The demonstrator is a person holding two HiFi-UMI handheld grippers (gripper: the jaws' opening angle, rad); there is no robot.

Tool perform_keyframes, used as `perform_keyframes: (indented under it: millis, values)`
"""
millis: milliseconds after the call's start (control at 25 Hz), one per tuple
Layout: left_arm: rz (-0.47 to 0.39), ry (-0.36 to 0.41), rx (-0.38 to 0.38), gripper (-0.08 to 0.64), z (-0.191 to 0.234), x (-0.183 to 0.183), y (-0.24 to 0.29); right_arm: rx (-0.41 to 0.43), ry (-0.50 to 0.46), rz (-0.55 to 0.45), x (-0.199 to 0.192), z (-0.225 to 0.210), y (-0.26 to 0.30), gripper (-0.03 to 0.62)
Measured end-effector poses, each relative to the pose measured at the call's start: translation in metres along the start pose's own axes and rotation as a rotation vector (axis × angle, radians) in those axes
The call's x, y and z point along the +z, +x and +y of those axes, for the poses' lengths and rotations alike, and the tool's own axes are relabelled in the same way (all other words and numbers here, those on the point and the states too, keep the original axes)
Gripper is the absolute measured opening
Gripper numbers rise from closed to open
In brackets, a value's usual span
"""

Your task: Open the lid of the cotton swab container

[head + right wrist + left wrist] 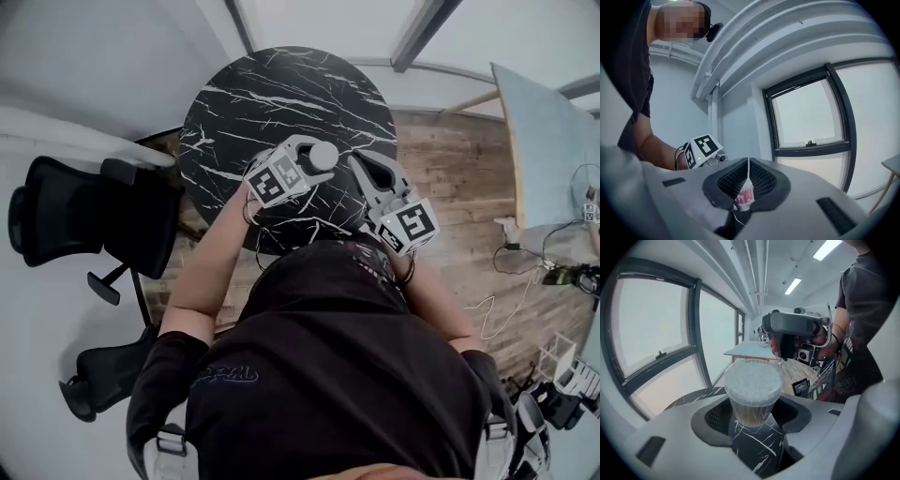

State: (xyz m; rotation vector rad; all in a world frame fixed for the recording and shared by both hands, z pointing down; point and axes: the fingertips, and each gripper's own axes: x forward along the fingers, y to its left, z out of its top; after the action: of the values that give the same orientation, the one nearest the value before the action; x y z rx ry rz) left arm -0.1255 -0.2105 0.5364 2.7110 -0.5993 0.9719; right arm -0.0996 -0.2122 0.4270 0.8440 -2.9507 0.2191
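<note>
My left gripper (307, 161) is shut on the cotton swab container (323, 155), a clear round tub packed with white swab tips, held in the air above the black marble table (244, 94). In the left gripper view the container (753, 385) stands upright between the grey fingers (712, 418); whether a clear lid still covers it I cannot tell. My right gripper (364, 169) hangs just right of it. In its own view the jaws (747, 180) are shut on a small pink-and-white tab (745, 197) with a thin thread. The right gripper (787, 336) also faces the left gripper view.
Black office chairs (75, 216) stand left of the round table. Wooden floor (459, 169) lies to the right, with a pale blue tabletop (544, 131) and cables (525, 272) beyond. Large windows (651, 329) line the wall.
</note>
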Motion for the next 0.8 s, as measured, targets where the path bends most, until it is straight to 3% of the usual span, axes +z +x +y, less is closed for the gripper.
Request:
perform_keyframes:
  millis: [400, 800]
  values:
    - [-0.032, 0.044, -0.036, 0.265, -0.032, 0.022, -0.028, 0.005, -0.067, -0.010, 0.020, 0.022, -0.020, 0.023]
    - [-0.021, 0.043, -0.067, 0.265, -0.062, 0.056, -0.038, 0.175, -0.107, 0.013, 0.036, 0.040, -0.048, 0.036]
